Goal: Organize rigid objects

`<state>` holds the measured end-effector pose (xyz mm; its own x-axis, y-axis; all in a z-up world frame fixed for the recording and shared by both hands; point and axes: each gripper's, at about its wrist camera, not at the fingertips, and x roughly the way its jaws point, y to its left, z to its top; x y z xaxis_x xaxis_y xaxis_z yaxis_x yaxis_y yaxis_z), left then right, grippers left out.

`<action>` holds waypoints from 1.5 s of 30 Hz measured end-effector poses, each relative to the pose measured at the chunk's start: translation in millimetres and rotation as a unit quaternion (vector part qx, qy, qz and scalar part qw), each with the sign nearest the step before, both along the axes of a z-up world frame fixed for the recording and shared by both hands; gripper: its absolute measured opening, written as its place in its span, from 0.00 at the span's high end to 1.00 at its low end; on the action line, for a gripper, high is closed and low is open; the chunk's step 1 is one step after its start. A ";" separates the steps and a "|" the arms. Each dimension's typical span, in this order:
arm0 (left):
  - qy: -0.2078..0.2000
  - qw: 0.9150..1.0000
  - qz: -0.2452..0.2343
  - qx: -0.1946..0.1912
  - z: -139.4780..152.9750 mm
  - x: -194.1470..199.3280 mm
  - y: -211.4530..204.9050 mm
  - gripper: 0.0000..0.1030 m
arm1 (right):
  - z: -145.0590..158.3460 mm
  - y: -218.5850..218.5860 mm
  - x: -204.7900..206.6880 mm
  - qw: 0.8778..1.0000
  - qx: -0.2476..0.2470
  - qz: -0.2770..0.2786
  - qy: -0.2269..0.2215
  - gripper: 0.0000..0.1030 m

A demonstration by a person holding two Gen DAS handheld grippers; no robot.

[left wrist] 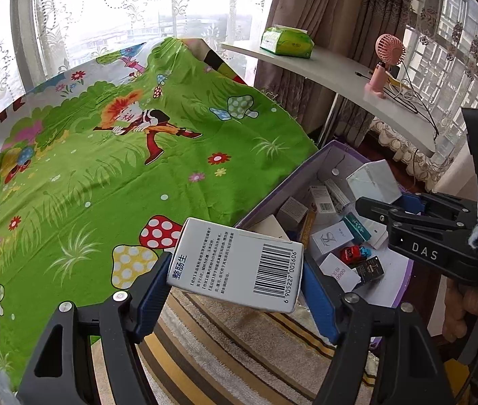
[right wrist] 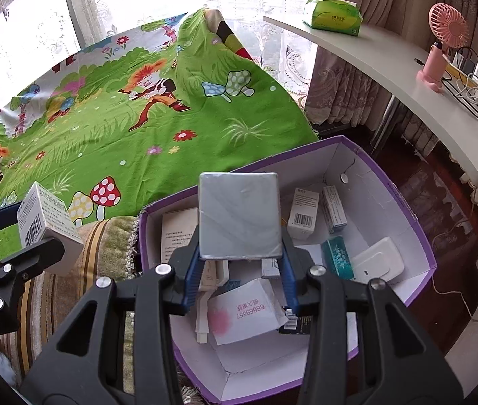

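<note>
Left tongs [left wrist: 235, 280] pinching a barcoded carton [left wrist: 239, 265], right tongs [right wrist: 240, 263] pinching a grey box [right wrist: 239, 216], its face visible only from the right wrist.

My left claw [left wrist: 235, 300], closed on the barcode carton [left wrist: 239, 263], has open green bedsheet [left wrist: 103, 175] ahead. My right claw [right wrist: 240, 270], gripping the grey box [right wrist: 239, 216], hangs over the purple-rimmed box [right wrist: 418, 226]; cartons crowd its floor, its walls limit sideways passage, and the curved shelf [right wrist: 391, 77] stands beyond.
</note>
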<state>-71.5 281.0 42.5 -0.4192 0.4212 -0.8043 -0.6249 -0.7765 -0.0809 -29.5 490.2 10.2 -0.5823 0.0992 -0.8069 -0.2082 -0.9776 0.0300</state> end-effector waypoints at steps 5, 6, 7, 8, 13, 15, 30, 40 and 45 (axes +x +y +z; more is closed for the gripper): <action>-0.001 1.000 -0.017 0.000 0.6 4.9 25.3 0.28 | 4.9 26.5 6.7 1.000 0.005 -0.026 0.007 0.57; -0.003 1.000 -0.019 0.001 0.7 5.7 30.0 0.27 | 5.9 30.6 7.4 0.999 0.007 -0.030 0.008 0.57; -0.005 1.000 -0.022 0.003 0.8 6.2 34.5 0.27 | 7.2 34.7 8.5 0.999 0.011 -0.034 0.009 0.57; -0.009 1.000 -0.024 0.004 0.5 6.2 38.8 0.27 | 8.2 38.6 9.3 0.999 0.013 -0.037 0.010 0.57; -0.024 0.999 -0.031 0.007 -2.3 7.0 53.4 0.23 | 11.0 53.6 14.3 0.999 0.012 -0.051 0.014 0.52; -0.024 0.999 -0.030 0.006 -2.5 8.0 56.5 0.20 | 11.7 57.1 16.2 0.998 0.013 -0.055 0.016 0.47; -0.091 0.995 0.021 0.037 -13.6 24.2 24.2 0.19 | 18.1 58.2 56.4 0.998 0.019 -0.056 0.007 0.31; -0.087 0.995 0.035 0.019 -25.9 54.5 14.9 0.14 | 2.7 46.4 97.7 0.998 0.025 -0.064 -0.014 0.30; -0.082 0.996 0.018 0.021 -32.3 60.0 18.6 0.03 | -2.8 40.4 99.6 0.997 0.030 -0.067 -0.016 0.30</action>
<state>-11.6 299.6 10.2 -0.2987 0.4421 -0.8458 -0.5719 -0.7924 -0.2123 70.1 530.6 7.4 -0.5340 0.2222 -0.8157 -0.3367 -0.9409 -0.0359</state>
